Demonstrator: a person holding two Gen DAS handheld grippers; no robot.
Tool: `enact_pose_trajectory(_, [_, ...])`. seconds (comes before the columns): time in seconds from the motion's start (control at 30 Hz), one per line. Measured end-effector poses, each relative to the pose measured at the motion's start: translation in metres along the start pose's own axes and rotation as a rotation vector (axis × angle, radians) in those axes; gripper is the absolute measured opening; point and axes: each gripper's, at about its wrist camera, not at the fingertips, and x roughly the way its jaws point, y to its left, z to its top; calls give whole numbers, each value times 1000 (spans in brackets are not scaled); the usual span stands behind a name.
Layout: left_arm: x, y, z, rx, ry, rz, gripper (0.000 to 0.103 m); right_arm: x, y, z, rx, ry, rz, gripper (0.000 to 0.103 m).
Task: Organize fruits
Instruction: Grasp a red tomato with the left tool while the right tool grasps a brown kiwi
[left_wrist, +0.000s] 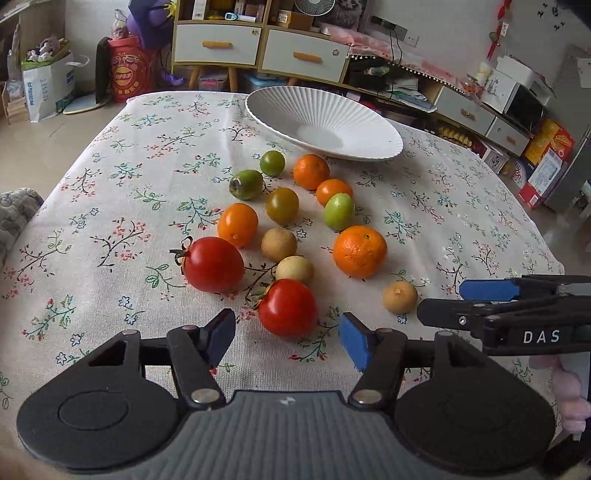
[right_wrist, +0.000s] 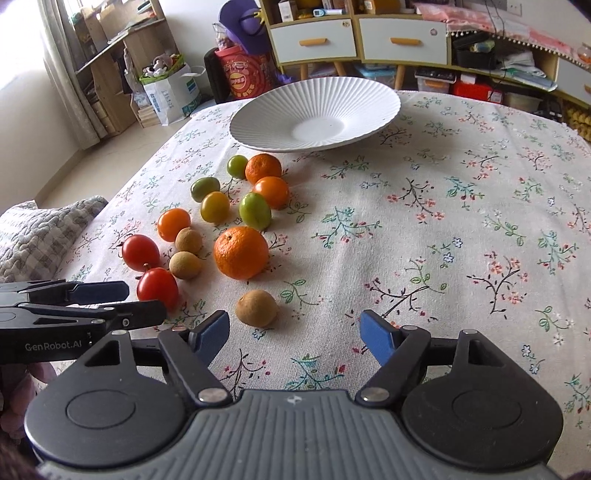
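Observation:
Several fruits lie loose on the flowered tablecloth (left_wrist: 110, 206): oranges, the largest (left_wrist: 359, 251) (right_wrist: 241, 252), green ones, brown longans and two red tomatoes. An empty white ribbed plate (left_wrist: 321, 110) (right_wrist: 314, 107) stands behind them. My left gripper (left_wrist: 286, 338) is open low over the cloth, and the nearer red tomato (left_wrist: 288, 306) sits just ahead between its blue pads, untouched. My right gripper (right_wrist: 295, 328) is open too. A lone longan (right_wrist: 256, 307) (left_wrist: 400, 296) lies just ahead of it, closer to the left finger. Each gripper's fingers (left_wrist: 487, 290) (right_wrist: 110, 291) show side-on in the other's view.
The two grippers are side by side at the table's near edge. A grey quilted cushion (right_wrist: 40, 236) lies off the left edge. Behind the table are drawer cabinets (left_wrist: 258, 51), bags and boxes on the floor. In the right wrist view the tablecloth (right_wrist: 461, 221) right of the fruits holds nothing.

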Motion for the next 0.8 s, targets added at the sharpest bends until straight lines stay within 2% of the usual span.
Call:
enact_pose_trajectory(0.07, [2,-1,-2,9,-10,-7,51,3,3,-1,-20,0,13,62])
enact_pose_trajectory(0.17, [4,0,-4,10,-21,-17,46,3,11,-2,-61,-14,38,56])
enact_pose_trajectory(0.3, [6,0,-5,20,-29,-8,43,3,16,-3,-98,-19,50,52])
enact_pose_trajectory(0.37, [8,0,-6,24,-35,-1,43,4,15,-3,-102,-20,47,45])
enact_pose_trajectory(0.57, [10,1,-6,20,-54,6,43,7,13,-1,-92,-31,40,36])
enact_pose_trajectory(0.67, [11,0,-5,28,-58,13,37,8,14,0,-96,-36,45,32])
enact_pose_trajectory(0.8, [11,-2,-5,38,-59,16,35,9,17,-1,-116,-36,41,26])
